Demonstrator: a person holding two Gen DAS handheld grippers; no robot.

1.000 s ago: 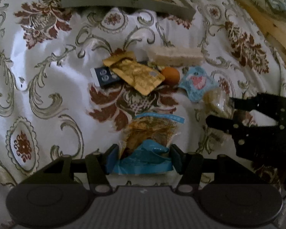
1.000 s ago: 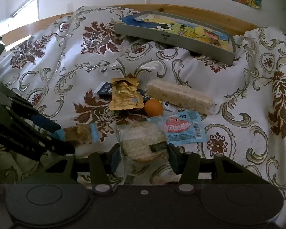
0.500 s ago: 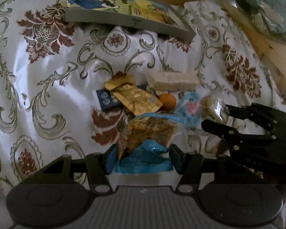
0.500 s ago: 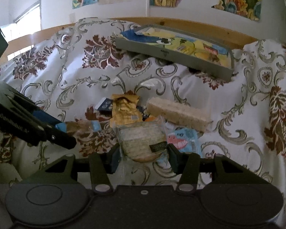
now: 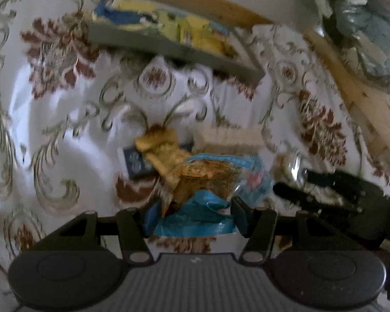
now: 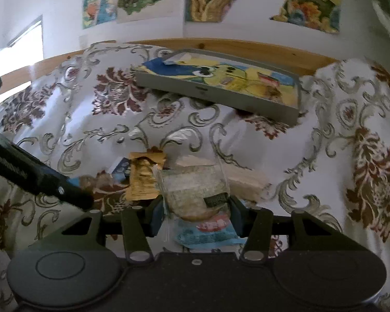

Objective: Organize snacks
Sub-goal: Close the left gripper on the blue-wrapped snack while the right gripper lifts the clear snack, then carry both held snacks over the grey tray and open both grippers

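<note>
My left gripper (image 5: 195, 214) is shut on a blue-and-clear bag of brown snacks (image 5: 202, 182), lifted off the cloth. My right gripper (image 6: 192, 213) is shut on a clear packet holding a pale round cake (image 6: 195, 192), also raised. Beyond them a loose pile lies on the patterned cloth: a gold foil pouch (image 6: 143, 179), a dark blue packet (image 5: 135, 161), a long pale wafer bar (image 5: 228, 139) and a light blue packet with a red mouth print (image 6: 208, 231). The right gripper (image 5: 293, 195) shows at the right of the left wrist view.
A shallow grey tray (image 6: 215, 95) with a cartoon-printed bottom sits at the back, tilted on the cloth, near a wooden rail (image 6: 247, 48). Posters hang on the wall behind. A crinkled plastic bag (image 5: 361, 33) fills the upper right of the left wrist view.
Both grippers have risen with their packets and tilted up, so the tray and wall show more. The pile now lies lower, and the orange ball is hidden behind the held packets.
</note>
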